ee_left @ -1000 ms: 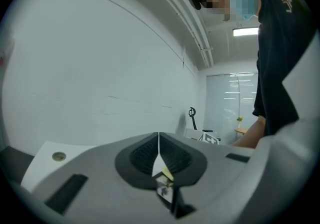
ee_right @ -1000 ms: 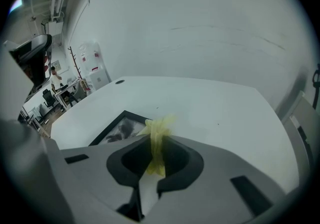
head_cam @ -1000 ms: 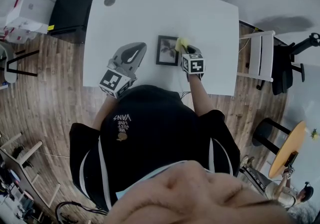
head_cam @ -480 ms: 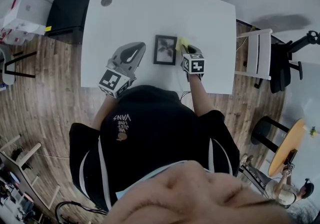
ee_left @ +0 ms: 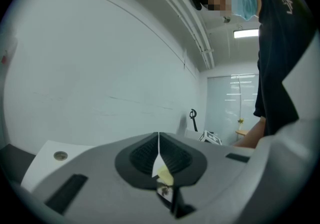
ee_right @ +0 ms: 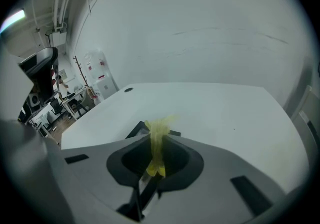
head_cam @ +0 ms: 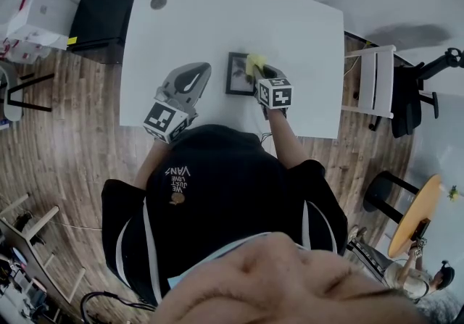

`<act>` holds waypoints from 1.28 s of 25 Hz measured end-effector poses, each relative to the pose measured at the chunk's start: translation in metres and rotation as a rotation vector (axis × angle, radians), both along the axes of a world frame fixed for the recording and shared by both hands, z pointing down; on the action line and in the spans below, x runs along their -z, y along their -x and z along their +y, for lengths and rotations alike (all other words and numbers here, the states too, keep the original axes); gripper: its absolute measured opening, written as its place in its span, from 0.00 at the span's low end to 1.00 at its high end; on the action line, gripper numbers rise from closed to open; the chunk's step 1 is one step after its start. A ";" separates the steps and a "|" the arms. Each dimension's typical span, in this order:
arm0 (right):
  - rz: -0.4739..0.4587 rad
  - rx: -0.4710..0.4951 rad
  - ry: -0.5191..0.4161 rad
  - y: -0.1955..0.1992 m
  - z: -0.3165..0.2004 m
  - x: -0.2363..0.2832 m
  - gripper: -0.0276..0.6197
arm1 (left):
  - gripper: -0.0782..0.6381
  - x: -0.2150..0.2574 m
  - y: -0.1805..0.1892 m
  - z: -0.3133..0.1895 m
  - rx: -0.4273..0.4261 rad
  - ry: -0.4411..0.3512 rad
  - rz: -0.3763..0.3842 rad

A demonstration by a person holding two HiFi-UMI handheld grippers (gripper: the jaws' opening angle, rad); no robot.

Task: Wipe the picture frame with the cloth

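The right gripper (head_cam: 259,70) has its jaws closed on the yellow cloth (head_cam: 254,64). In the right gripper view a bunched strip of the cloth (ee_right: 157,140) stands pinched between the two jaws and sticks out past their tips. The cloth sits over the right edge of the picture frame (head_cam: 238,74), which lies flat on the white table (head_cam: 217,18) near the person's edge; whether it presses on the frame cannot be told. The left gripper (head_cam: 194,77) is just left of the frame, apart from it, with its jaws closed together and nothing between them (ee_left: 159,150). A round hole (head_cam: 158,2) marks the table's far left corner, and a white chair (head_cam: 377,83) stands at its right.
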State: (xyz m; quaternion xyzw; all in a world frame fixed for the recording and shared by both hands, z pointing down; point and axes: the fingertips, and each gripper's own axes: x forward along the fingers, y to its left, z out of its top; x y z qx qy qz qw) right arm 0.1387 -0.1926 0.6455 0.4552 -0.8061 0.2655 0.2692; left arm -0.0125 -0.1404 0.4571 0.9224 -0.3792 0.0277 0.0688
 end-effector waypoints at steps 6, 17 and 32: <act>-0.037 0.041 0.006 0.030 0.000 0.003 0.11 | 0.13 -0.001 0.010 0.001 0.011 0.006 -0.004; -0.100 0.124 0.057 0.080 0.018 -0.002 0.11 | 0.13 0.000 0.025 -0.001 0.029 0.004 -0.003; -0.070 0.135 0.094 0.077 0.027 -0.018 0.11 | 0.13 -0.002 0.024 0.000 0.021 0.015 -0.004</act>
